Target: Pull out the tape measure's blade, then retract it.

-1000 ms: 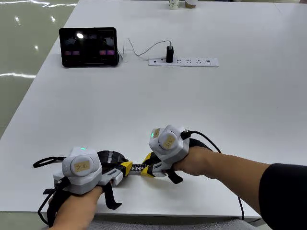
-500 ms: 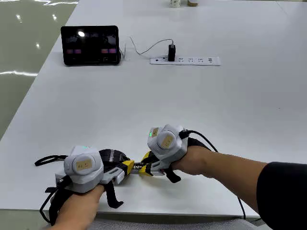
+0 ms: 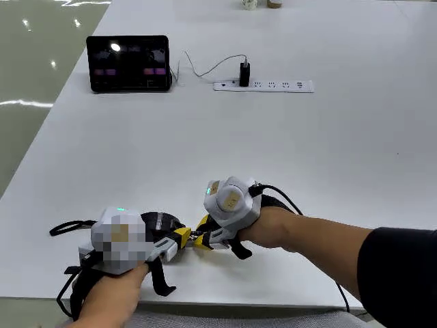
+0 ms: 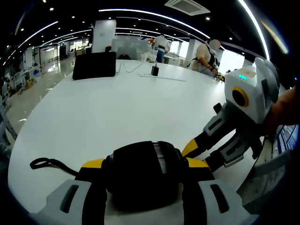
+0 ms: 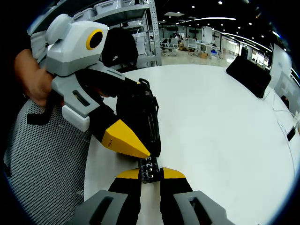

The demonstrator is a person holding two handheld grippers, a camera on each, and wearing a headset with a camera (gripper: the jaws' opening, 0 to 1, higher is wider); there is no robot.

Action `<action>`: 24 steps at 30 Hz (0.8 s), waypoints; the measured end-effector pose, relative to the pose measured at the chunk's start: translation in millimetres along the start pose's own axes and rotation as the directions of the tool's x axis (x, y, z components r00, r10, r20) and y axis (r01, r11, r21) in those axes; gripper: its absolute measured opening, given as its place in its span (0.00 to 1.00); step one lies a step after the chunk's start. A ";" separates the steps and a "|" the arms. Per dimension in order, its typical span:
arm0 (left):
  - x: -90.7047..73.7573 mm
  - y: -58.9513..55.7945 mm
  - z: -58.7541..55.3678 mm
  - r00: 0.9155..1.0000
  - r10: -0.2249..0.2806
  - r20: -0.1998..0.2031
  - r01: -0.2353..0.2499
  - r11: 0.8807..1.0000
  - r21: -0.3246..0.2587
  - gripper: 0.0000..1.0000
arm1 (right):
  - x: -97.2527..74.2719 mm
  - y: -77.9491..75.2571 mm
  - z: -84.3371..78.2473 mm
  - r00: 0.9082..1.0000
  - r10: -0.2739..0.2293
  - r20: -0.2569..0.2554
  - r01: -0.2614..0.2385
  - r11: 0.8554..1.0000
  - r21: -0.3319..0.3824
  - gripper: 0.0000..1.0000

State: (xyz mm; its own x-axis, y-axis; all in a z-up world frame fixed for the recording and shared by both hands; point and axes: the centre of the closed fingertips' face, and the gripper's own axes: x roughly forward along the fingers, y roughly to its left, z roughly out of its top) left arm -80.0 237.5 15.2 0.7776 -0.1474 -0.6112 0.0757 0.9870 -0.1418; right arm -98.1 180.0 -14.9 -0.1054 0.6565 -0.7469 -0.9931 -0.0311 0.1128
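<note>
The black tape measure lies near the table's front edge, and my left gripper is shut on its case. In the left gripper view the case sits between the yellow-tipped jaws of my left gripper. My right gripper is close to its right, shut on the tip of the blade. In the right gripper view only a short length of numbered blade shows between my right gripper and the case. The left gripper's yellow finger nearly touches my right jaws.
A dark tablet stands at the far left of the white table. A white power strip with a black plug lies beyond the middle. A black strap trails left of the case. The table's front edge runs just below both grippers.
My right gripper has moved left toward the case, and the exposed blade has grown shorter. The left gripper and the case have stayed in place.
</note>
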 end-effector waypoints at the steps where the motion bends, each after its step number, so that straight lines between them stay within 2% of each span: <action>1: 0.0 -0.1 0.0 1.000 0.000 0.000 0.000 1.000 0.000 0.60 | 0.0 -0.5 0.2 1.000 0.000 0.001 0.000 1.000 0.002 0.12; 13: -0.2 0.1 0.5 1.000 -0.002 0.002 0.002 1.000 -0.009 0.60 | 2.6 0.7 5.7 1.000 0.001 0.027 -0.001 1.000 -0.008 0.12; 14: -0.1 0.0 0.5 1.000 -0.002 0.002 0.002 1.000 -0.009 0.60 | 2.3 1.0 5.2 1.000 0.000 0.026 0.000 1.000 0.009 0.12; 17: 0.1 -0.2 0.5 1.000 -0.002 0.002 0.002 1.000 -0.009 0.60 | 2.0 1.7 5.6 1.000 0.007 0.019 -0.006 1.000 -0.019 0.12; 24: -0.4 -0.7 0.5 1.000 -0.003 0.004 0.003 1.000 -0.011 0.60 | 4.3 2.3 6.9 1.000 -0.002 0.025 0.002 1.000 -0.008 0.12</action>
State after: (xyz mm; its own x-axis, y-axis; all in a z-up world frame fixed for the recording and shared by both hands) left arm -80.0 237.0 15.9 0.7798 -0.1504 -0.6077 0.0714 0.9857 -0.1523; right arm -100.4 188.0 -13.3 -0.1024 0.6748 -0.7308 -0.9937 -0.0362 0.1058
